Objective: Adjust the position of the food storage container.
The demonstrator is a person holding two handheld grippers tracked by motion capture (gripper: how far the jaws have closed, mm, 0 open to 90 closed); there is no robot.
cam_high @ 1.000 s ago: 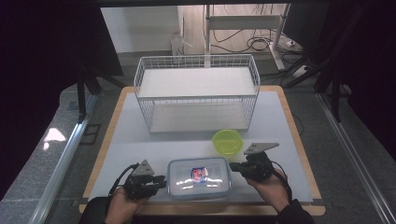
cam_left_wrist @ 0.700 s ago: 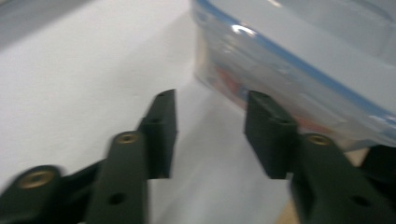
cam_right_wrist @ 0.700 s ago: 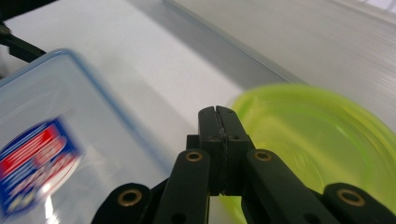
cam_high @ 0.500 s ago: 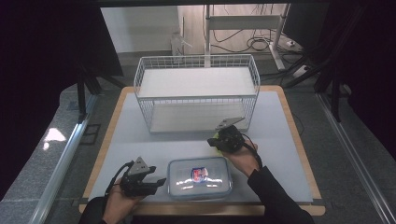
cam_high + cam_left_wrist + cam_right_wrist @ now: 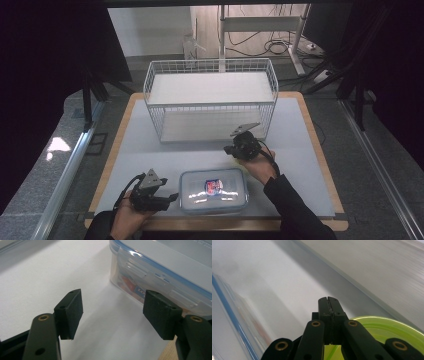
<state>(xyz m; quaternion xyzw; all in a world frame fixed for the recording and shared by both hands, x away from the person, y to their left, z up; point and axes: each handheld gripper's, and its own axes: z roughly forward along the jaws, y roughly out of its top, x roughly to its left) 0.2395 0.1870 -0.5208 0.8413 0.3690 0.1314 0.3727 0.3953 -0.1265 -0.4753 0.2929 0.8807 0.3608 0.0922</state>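
Clear lidded food container — blue seal, side latch folded down, printed packet inside — at the table's near edge, 6 o'clock on the white mat. Appears closed and set down; latching on the left side judged done.

Left gripper at 9 o'clock of the container, just beside its short end. Jaws apart, having just been opening; nothing between them but bare mat. In the left gripper view, the right-hand pad near the latched end wall, not pressing it. Hand low, gripper roughly level, pointing toward 3 o'clock.

Right gripper at 1 o'clock of the container, between it and the wire shelf basket. Jaws together, pads meeting flat, nothing seen clamped. Yellow-green bowl directly under it in the right gripper view. Forearm reaching in from 5 o'clock, wrist bent, grey plate uppermost.

Left to do, by judgement — bowl not yet taken; basket shelves bare, so stowing probably remains.
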